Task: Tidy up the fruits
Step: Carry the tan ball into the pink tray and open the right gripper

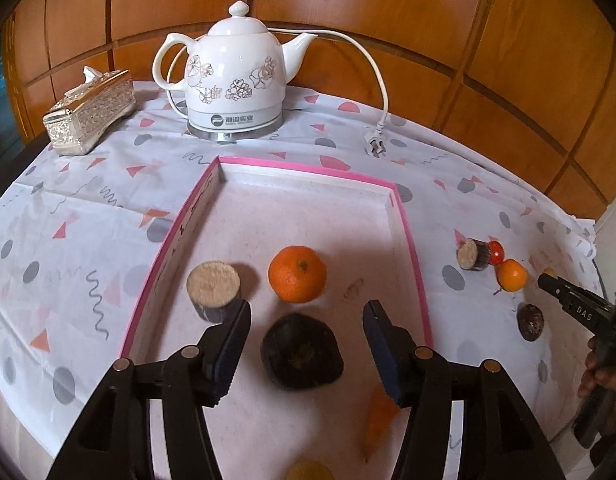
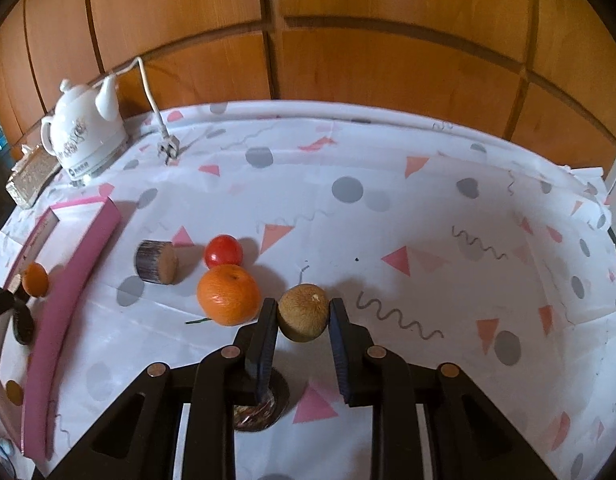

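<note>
We clamp a kiwi (image 2: 303,312) in our right hand-held gripper (image 2: 303,312); our left hand-held gripper (image 1: 306,320) gapes above a dark fruit (image 1: 301,354), an orange (image 1: 297,274) at twelve o'clock.

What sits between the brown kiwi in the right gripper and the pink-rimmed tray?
The brown kiwi is clamped in the right gripper. Toward the pink-rimmed tray, an orange mandarin lies right beside it, with a red tomato and a cut cane stub behind. The tray's raised wall must also be cleared.
</note>
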`<state>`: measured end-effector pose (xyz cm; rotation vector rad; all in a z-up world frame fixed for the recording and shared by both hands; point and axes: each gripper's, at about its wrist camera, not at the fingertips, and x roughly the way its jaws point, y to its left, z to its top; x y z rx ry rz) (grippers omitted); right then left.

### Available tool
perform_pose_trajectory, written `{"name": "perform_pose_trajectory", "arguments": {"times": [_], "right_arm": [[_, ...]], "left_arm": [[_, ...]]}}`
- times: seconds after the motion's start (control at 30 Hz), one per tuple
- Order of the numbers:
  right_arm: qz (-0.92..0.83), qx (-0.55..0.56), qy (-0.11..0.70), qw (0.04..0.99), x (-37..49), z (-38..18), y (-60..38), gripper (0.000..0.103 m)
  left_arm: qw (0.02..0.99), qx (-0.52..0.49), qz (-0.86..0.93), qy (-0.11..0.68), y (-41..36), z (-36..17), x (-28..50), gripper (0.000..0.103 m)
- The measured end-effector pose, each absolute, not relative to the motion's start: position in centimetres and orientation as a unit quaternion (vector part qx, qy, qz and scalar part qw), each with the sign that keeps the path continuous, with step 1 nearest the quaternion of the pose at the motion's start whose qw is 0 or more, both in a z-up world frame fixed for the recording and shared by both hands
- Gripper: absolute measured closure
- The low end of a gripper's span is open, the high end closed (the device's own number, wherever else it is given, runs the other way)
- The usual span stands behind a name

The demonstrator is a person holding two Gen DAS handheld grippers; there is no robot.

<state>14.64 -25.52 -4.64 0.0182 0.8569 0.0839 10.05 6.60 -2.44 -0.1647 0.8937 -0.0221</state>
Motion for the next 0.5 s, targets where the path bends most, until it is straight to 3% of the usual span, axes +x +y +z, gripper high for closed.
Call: {"name": "perform_pose_trajectory", "arguments": {"times": [0.5], "right_arm": [[0.152, 0.009, 0.377, 0.914, 9.5, -0.6, -17.5, 0.078]], "left_arm": [[0.907, -0.083, -0.013, 0.414, 6.8, -1.3, 6.9, 0.041]]}}
